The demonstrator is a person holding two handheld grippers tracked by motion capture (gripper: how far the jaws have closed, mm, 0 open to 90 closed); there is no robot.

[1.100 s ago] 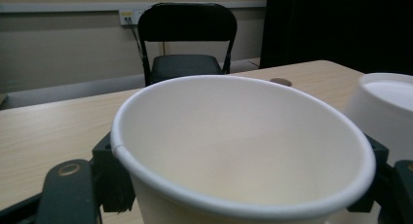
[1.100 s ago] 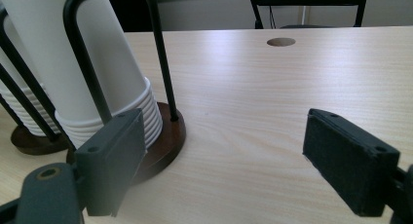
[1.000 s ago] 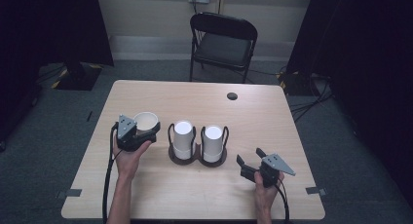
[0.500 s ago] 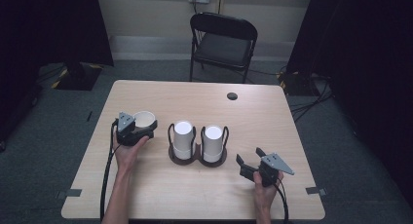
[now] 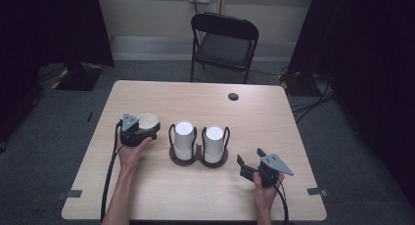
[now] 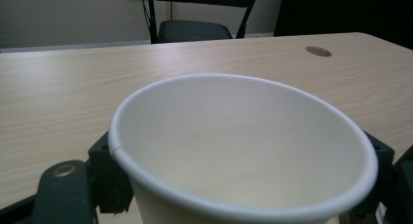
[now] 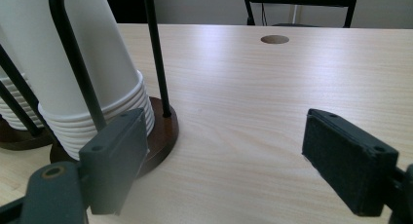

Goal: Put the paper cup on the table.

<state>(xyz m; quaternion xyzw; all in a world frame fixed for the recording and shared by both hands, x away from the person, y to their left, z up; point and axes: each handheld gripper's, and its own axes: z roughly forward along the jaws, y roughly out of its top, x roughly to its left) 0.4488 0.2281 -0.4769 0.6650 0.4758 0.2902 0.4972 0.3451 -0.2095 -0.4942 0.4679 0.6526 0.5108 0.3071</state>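
1 paper cup (image 5: 148, 121) has come down to the bench (image 5: 274, 117) in the left hand-held gripper (image 5: 142, 132), whose jaws have just been opening around it, likely releasing; the right hand-held gripper (image 5: 250, 164) rests open.

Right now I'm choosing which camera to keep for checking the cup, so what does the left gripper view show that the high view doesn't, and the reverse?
Left gripper view alone: the bare white inside of the paper cup, which stands upright between that gripper's jaws; they have just been opening.

High view alone: the two cup stacks in their wire holders, the right gripper open above bare table, and both forearms.

Both: the cup, the wooden table, its round hole and the black chair beyond.
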